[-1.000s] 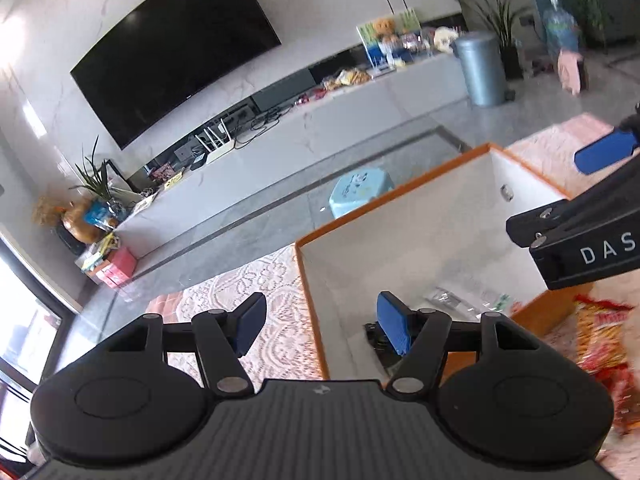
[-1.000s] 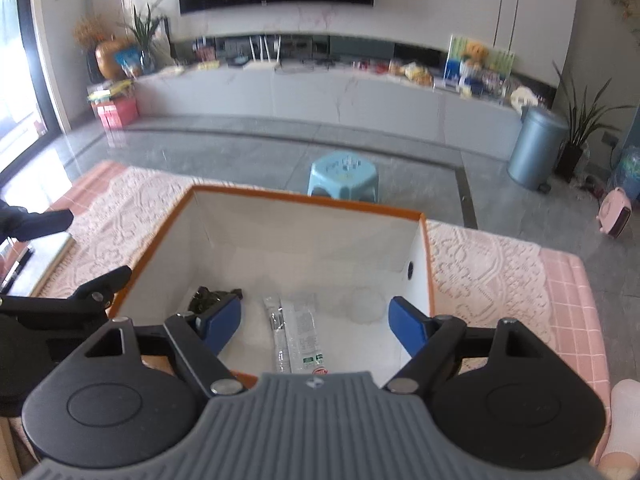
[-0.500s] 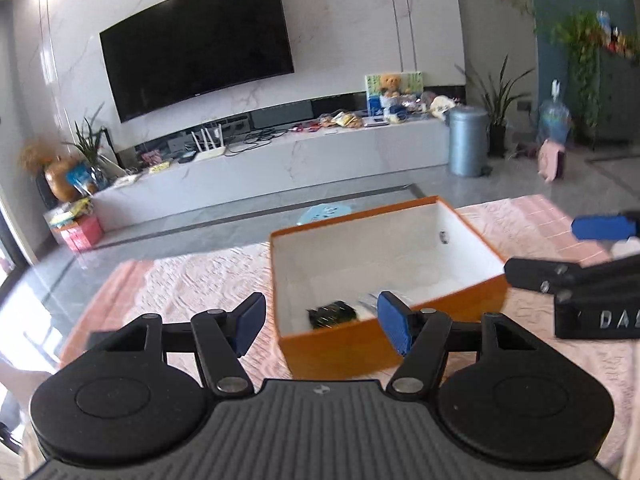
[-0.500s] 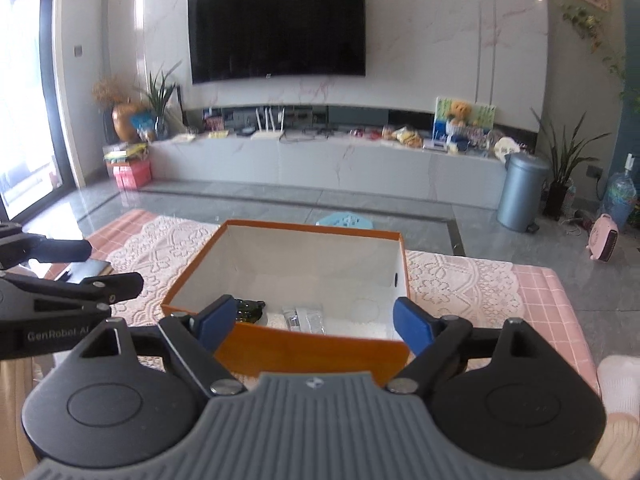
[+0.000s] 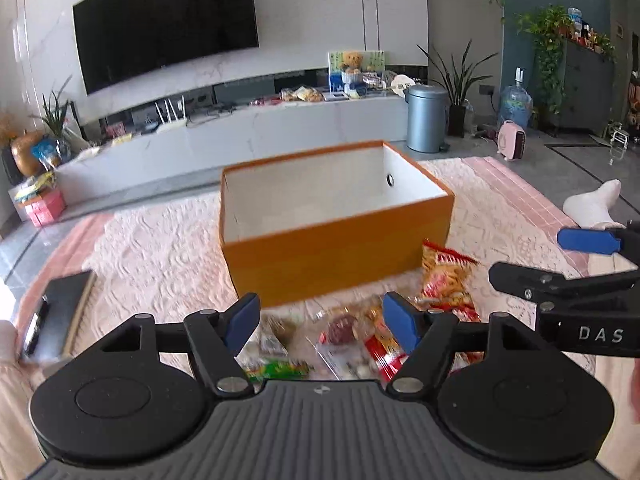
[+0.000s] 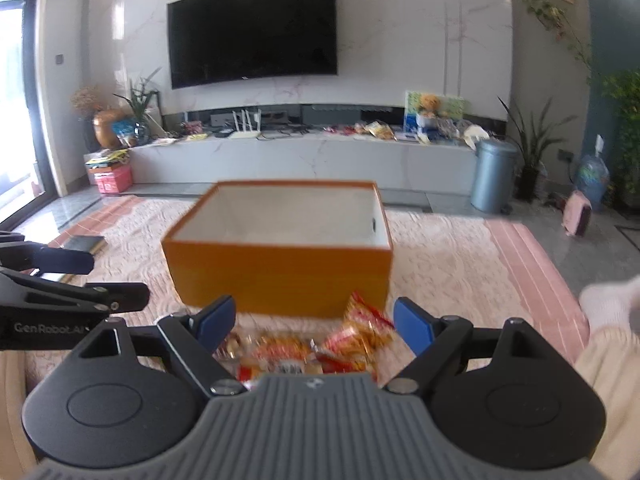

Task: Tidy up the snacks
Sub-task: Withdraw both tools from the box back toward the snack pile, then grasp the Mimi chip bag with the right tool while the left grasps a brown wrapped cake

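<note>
The snacks [image 5: 360,336] lay in a heap at lower centre, in front of the box [image 5: 336,248], just under both claws. The left claw [image 5: 320,322] had just been opening, empty; the right claw [image 6: 314,320] gaped, empty too.

right gripper [image 5: 588,256]: white letters "DAS" are showing on its black body at the right edge of the left wrist view; the frame edge is cutting the word off.
left gripper [image 6: 60,276]: pale letters "GenRobot.AI" are showing on its black body at the left edge of the right wrist view; the last letters are partly hiding behind the other gripper's finger.
snack packets [image 5: 444,280]: print is showing on the red and yellow wrappers, but it is blurring too much to read.
box [image 5: 336,248]: no readable print is showing on its orange wall.
</note>
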